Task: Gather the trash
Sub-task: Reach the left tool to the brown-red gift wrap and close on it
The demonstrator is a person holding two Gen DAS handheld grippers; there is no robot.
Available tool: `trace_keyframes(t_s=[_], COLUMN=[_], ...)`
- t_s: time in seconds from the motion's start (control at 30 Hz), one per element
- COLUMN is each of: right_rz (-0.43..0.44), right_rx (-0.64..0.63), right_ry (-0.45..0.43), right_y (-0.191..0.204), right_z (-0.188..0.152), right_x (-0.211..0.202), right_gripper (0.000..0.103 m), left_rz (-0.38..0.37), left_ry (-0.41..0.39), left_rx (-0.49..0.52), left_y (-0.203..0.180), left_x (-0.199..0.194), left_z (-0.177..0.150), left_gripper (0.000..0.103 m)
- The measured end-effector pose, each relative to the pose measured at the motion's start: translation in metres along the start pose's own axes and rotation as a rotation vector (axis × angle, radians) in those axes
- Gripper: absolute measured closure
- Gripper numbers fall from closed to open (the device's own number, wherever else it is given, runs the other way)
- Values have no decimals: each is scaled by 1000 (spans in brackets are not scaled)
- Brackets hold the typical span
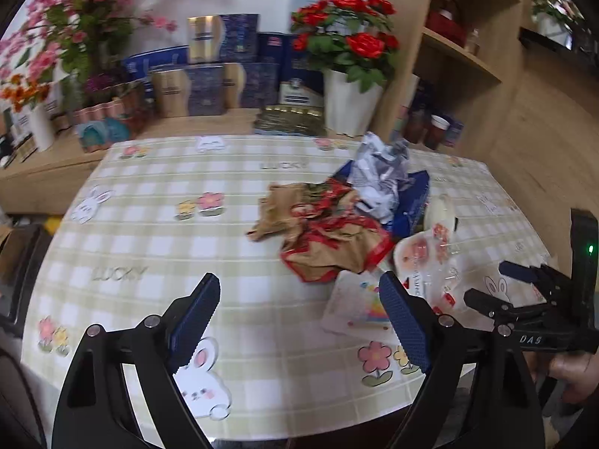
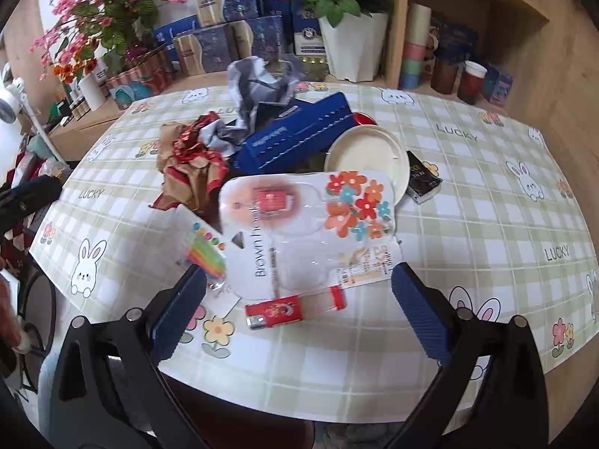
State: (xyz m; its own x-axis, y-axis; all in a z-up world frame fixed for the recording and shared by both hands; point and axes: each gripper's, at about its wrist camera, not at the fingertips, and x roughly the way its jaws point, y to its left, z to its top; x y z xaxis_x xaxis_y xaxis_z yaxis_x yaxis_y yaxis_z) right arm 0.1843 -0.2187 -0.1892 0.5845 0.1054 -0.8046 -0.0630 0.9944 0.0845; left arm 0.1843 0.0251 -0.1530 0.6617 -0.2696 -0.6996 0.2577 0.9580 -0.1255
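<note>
Both wrist views look steeply down, close over one trash pile [image 1: 337, 232].

Glossy plastic tablecloth [image 2: 468, 194] under crumpled brown paper [image 2: 191, 176] and clear plastic packaging [image 2: 299, 220].

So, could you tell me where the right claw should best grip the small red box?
Probably across the red box's short width, coming from above. It lies flat on the tablecloth, apart from the trash pile, long side running left-right, just ahead of the open right claw.

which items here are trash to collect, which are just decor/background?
Trash:
crumpled brown-and-red wrapper
crumpled silver foil bag
blue carton
blister pack card
small red box

Background:
red rose pot
stacked gift boxes
paper cups
</note>
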Motion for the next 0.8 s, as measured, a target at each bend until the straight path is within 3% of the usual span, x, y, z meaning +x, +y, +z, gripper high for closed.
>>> trace_keyframes(t_s=[0.17,0.3,0.43,0.5,0.6,0.63,0.8], right_rz=[-11,-29,-45,-42,-36,-36,-39], right_rx=[50,48,46,51,47,43,38], right_ry=[-23,-38,-41,-33,-35,-36,-36], right_y=[-23,-35,-41,-45,-46,-46,-47], right_z=[11,18,20,21,23,23,25], right_x=[-2,-1,6,11,13,14,16], right_gripper=[5,5,5,6,6,6,5], left_rz=[-25,-56,-137,-159,-88,-75,-126], left_ry=[76,161,160,158,163,169,215], left_rx=[67,-64,-246,-214,-54,-43,-184], left_y=[-15,1,17,11,-5,-6,11], left_x=[54,93,108,113,122,126,141], left_z=[6,13,21,24,21,20,16], left_gripper=[18,22,23,22,22,21,18])
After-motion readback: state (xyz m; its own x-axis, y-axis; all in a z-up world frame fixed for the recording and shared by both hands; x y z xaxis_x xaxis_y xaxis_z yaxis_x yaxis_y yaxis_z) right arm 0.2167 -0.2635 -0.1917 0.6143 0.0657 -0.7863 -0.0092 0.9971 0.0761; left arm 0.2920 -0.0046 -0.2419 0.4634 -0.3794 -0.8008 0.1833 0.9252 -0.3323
